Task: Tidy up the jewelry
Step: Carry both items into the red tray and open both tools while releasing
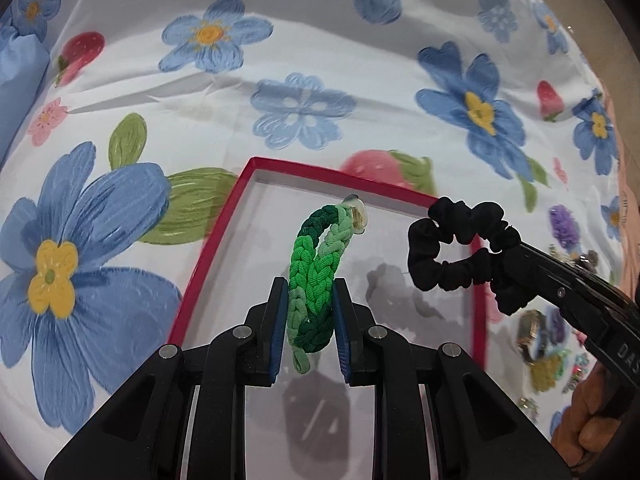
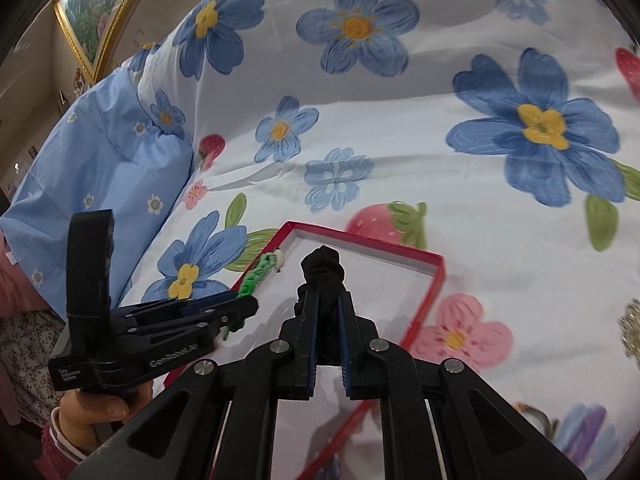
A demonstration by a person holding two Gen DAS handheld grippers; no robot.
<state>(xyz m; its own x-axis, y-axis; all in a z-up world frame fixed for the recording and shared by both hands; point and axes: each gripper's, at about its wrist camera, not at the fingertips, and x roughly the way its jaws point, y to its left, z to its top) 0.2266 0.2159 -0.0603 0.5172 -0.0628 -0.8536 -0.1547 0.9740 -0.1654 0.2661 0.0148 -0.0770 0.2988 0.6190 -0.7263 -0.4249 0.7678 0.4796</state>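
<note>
My left gripper (image 1: 311, 286) is shut on a green braided hair band (image 1: 314, 264) with a pale charm at its far end, held above a red-rimmed box (image 1: 208, 256) with a white floor. My right gripper (image 2: 328, 300) is shut on a black scrunchie (image 2: 322, 270) over the same box (image 2: 434, 280). The scrunchie (image 1: 456, 248) also shows at the right of the left wrist view, gripped by the right gripper (image 1: 516, 256). The left gripper (image 2: 240, 304) and the green band (image 2: 256, 276) show at the box's left edge in the right wrist view.
The box lies on a white bedsheet (image 1: 360, 60) printed with blue flowers and strawberries. Several loose jewelry pieces and a watch (image 1: 532, 334) lie right of the box. A light blue pillow (image 2: 100, 184) is at the left. A framed picture (image 2: 96, 8) hangs behind.
</note>
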